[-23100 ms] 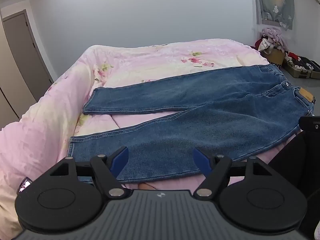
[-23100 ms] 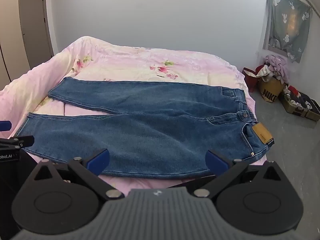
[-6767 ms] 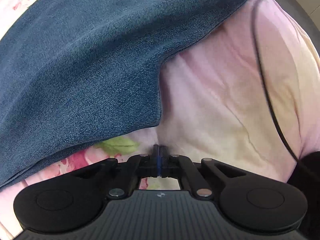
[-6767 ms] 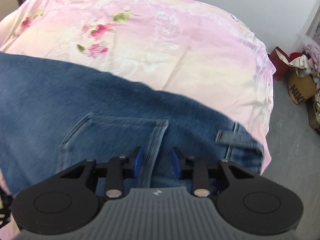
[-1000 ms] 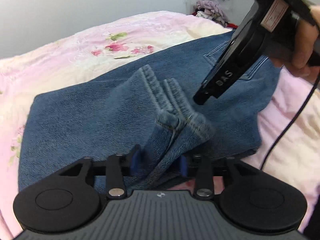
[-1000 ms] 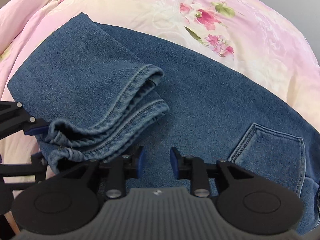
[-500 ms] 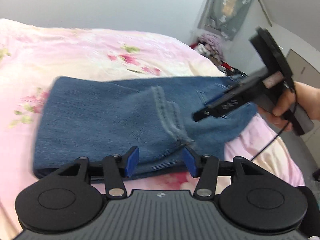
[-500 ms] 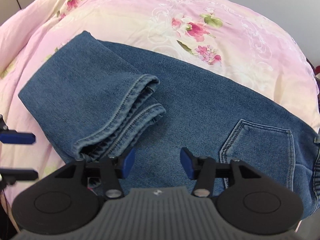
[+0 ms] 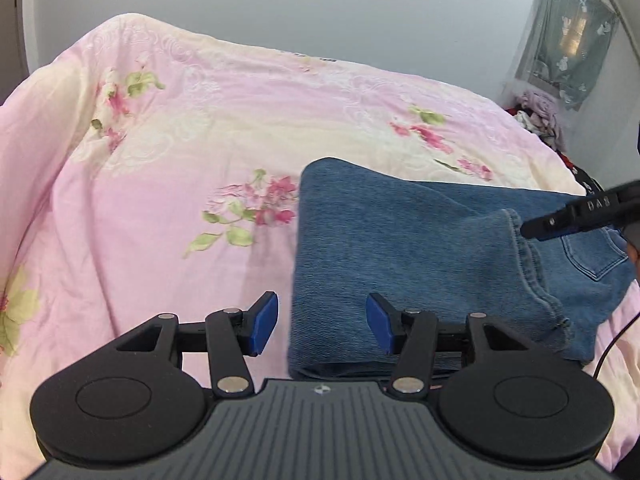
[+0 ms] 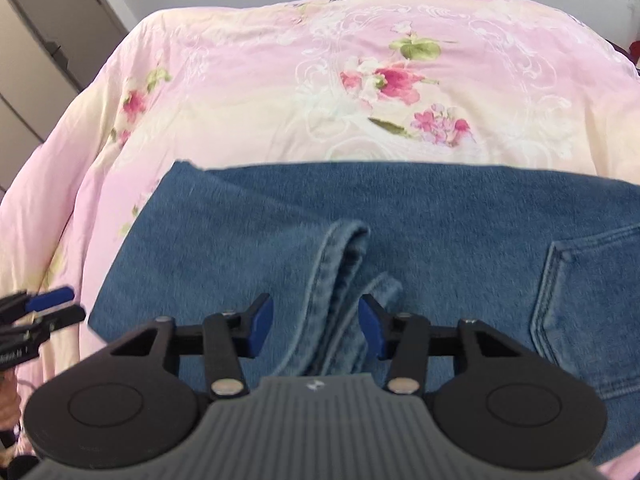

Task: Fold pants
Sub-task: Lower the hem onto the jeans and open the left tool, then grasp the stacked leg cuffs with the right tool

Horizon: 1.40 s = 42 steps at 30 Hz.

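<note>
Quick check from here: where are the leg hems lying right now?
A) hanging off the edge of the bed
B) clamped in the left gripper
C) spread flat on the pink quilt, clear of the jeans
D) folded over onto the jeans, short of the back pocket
D: the hems lie on top of the jeans, stopping short of the back pocket, and the left gripper holds nothing.

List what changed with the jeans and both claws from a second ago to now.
The left claw let go of the leg hems and drew back to the fold edge, pads open and empty. The right claw shifted over the hems; its jaws are closing, with the hems between them but not pressed. The jeans stayed folded on the pink quilt.
</note>
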### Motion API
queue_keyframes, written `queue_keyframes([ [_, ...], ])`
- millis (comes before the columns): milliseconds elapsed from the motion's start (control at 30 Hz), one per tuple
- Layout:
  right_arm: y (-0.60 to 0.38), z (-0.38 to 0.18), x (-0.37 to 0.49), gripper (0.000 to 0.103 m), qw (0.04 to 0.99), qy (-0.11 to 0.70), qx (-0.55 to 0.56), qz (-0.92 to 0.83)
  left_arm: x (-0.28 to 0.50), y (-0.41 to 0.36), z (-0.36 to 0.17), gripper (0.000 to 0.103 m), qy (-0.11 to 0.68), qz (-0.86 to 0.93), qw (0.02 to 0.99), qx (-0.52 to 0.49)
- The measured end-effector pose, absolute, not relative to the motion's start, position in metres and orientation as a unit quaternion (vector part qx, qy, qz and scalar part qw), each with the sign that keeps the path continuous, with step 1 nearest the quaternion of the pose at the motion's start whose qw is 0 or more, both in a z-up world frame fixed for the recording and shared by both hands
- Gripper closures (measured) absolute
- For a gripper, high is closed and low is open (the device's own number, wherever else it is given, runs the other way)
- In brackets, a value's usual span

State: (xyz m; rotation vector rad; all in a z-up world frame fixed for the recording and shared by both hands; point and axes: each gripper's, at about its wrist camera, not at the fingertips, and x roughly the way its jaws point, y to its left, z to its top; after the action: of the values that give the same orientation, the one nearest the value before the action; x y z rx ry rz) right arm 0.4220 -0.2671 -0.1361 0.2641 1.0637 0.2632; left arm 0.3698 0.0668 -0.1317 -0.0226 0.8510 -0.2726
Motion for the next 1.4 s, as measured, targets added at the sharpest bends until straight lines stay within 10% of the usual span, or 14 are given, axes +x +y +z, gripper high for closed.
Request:
queue_keyframes([
  [167,-0.262,-0.162,0.449,0.059,0.820,0.538,0.170,0.099,0.369,0.081,-0.135,0.043,0.419,-0.125,0.899,-0.004],
  [300,-0.259,-0.151,0.433,0.099,0.842,0.514,0.131,0.101,0.373,0.092,-0.136,0.043,0.420,-0.118,0.900,-0.013],
  [733,-0.273,-0.157,0.408,0.103,0.838,0.530,0.114,0.060,0.393,0.072,-0.145,0.044,0.424,-0.118,0.898,-0.005],
  [867,-0.266,-0.166,0.410,0.103,0.843,0.523,0.105,0.066,0.399,0.067,-0.154,0.064,0.443,-0.124,0.888,-0.010],
  [967,-0.272,-0.159,0.401,0.091,0.844,0.520,0.112,0.077,0.401,0.063,-0.159,0.086,0.453,-0.138,0.881,-0.008],
  [1067,-0.283,-0.160,0.390,0.036,0.839,0.522,0.135,0.070,0.402,0.057,-0.161,0.086,0.458,-0.136,0.879,0.005],
  [1400,-0.291,-0.208,0.392,0.038,0.805,0.505,0.301,0.080,0.402,0.049,-0.162,0.086,0.461,-0.128,0.878,0.021],
])
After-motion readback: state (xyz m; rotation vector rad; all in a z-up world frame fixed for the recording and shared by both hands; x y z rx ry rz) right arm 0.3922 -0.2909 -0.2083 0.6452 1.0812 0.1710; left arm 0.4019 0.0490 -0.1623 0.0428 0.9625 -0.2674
